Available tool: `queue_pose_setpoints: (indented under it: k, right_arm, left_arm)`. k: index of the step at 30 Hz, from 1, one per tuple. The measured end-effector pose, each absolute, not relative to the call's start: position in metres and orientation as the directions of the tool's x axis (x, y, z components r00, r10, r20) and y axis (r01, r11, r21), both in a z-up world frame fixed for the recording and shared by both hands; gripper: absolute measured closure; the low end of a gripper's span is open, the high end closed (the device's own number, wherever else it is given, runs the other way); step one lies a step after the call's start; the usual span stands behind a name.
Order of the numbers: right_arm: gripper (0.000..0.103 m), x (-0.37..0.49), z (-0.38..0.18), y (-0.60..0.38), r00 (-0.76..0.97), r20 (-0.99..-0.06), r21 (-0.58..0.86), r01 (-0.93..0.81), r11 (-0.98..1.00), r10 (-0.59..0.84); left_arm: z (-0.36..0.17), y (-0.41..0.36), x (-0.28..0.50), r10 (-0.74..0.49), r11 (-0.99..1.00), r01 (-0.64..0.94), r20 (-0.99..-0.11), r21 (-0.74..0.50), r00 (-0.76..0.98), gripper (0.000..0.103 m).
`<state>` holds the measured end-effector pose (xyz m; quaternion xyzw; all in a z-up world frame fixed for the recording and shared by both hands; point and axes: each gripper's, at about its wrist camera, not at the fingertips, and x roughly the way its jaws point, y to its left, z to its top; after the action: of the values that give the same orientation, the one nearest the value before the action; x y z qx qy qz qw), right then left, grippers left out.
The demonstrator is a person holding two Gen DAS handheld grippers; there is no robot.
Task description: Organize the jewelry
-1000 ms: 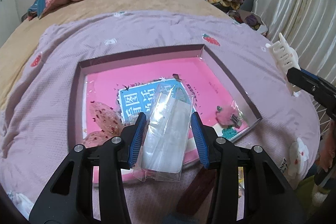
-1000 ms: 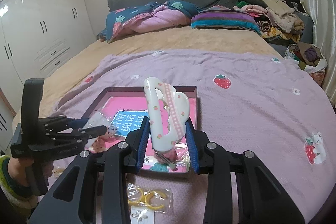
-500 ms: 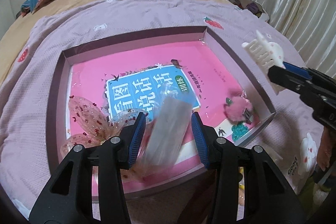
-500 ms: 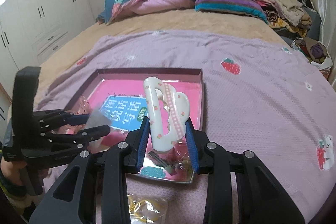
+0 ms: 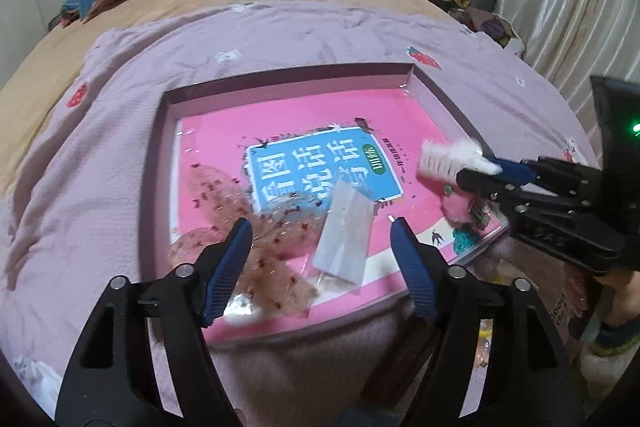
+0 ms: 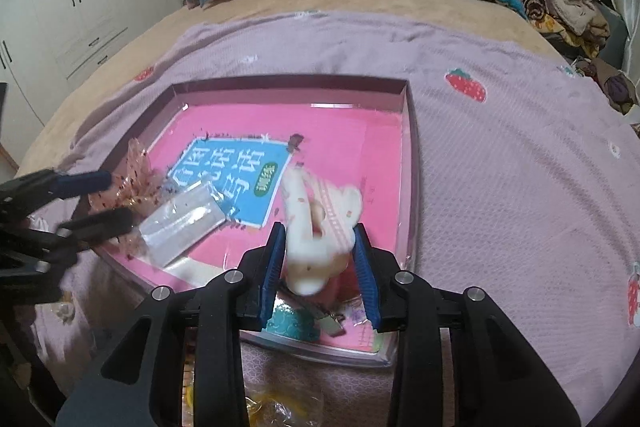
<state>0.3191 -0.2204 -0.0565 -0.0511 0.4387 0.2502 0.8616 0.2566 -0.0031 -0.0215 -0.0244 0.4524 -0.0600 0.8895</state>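
Pinching a white hair claw (image 6: pixel 316 227), the right hand-held gripper (image 6: pixel 320 259) hovers inside the box's near edge (image 6: pixel 320 349); left one (image 5: pixel 320 247) gapes.

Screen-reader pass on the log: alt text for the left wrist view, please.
The left gripper is open above a pink box on a bed, with a clear plastic packet lying in the box between its fingers. From the right, the right gripper brings a white hair clip over the box.
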Motion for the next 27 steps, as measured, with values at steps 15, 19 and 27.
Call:
queue_pose_setpoints:
  k: [15, 19, 27]
  right_arm:
    - [0.029, 0.283, -0.03, -0.239, 0.546, -0.727, 0.162, -0.453, 0.877, 0.416]
    - [0.023, 0.271, -0.014, -0.249, 0.577, -0.696, 0.173, -0.443, 0.88, 0.428]
    - [0.014, 0.243, 0.022, -0.266, 0.637, -0.633, 0.175, -0.435, 0.883, 0.44]
  left_arm:
    - [0.005, 0.021, 0.219, -0.09, 0.992, -0.008, -0.77, -0.122, 0.632, 0.023]
    - [0.014, 0.023, 0.208, -0.086, 0.992, -0.019, -0.753, -0.129, 0.652, 0.023]
    - [0.04, 0.023, 0.187, -0.08, 0.991, -0.023, -0.714, -0.134, 0.696, 0.014]
